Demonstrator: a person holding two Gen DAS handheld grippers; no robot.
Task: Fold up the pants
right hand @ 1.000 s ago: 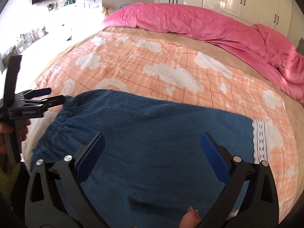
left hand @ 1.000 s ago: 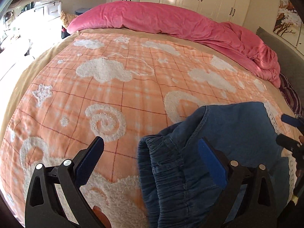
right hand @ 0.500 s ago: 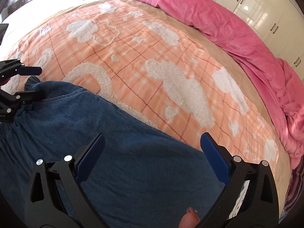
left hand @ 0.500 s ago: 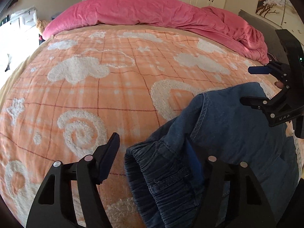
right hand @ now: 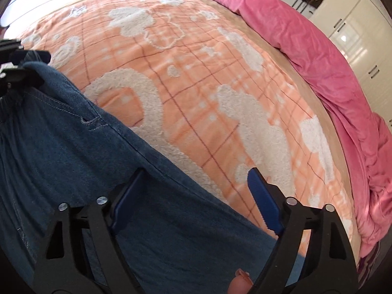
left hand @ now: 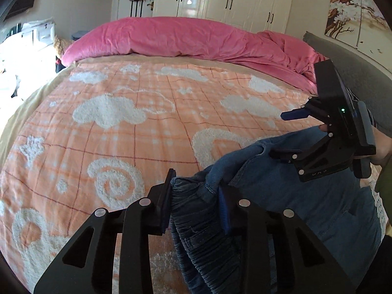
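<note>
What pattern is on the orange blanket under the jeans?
The blanket is an orange check with fluffy white clouds, swirls and stars; it shows best in the left wrist view.

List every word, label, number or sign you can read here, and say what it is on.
Embossed marking on the body of the right tool, whose jaws are closing with the edge of the pants between them: a few faint letters, too blurred to read.
Pants, blanket, wardrobe, wall picture: no lettering visible.

right gripper (right hand: 196, 196) closing over pants (right hand: 73, 147), blanket (right hand: 196, 73)
</note>
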